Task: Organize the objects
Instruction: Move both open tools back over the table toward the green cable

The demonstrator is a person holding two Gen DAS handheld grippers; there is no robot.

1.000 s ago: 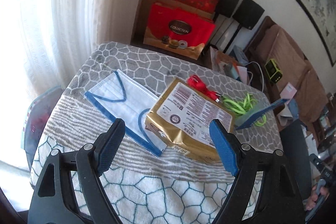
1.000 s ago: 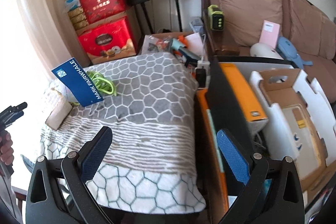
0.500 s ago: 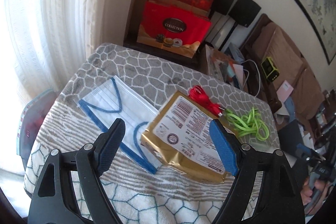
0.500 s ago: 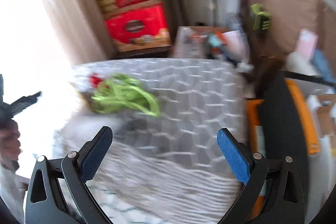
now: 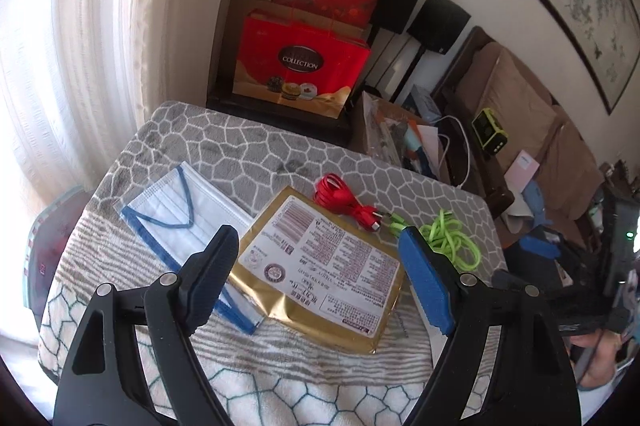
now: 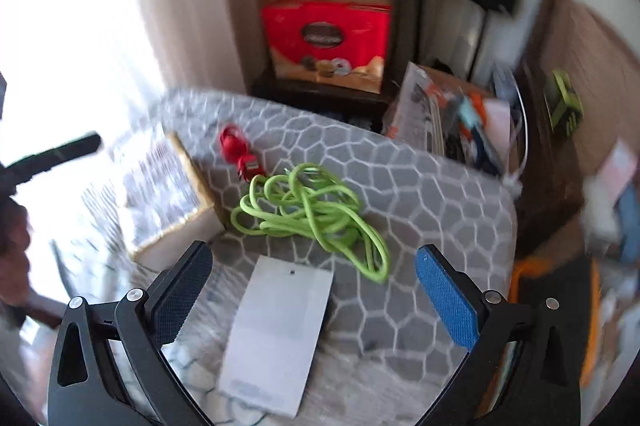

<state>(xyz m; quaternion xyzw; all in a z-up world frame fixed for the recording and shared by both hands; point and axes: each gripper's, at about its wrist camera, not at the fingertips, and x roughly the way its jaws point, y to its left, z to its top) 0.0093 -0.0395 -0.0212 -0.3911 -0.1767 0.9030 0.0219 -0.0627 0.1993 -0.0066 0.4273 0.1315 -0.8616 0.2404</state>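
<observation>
Left gripper (image 5: 322, 276): jaws spread wide, empty, above the gold packet (image 5: 320, 274). Face mask (image 5: 182, 222) touches the packet at its 9 o'clock; red cable (image 5: 340, 196) at 12. Right gripper (image 6: 314, 292): jaws spread, empty, over a white card (image 6: 276, 334); green cable (image 6: 312, 214) at the card's 12 o'clock on the patterned blanket (image 6: 420, 194).

Right wrist view smeared by motion: gold packet (image 6: 160, 194) label unreadable. White card (image 6: 276, 338) print too blurred to read. Left wrist view: left gripper's finger (image 5: 208, 278) covers face mask (image 5: 184, 214) near corner; packet's small print illegible.
</observation>
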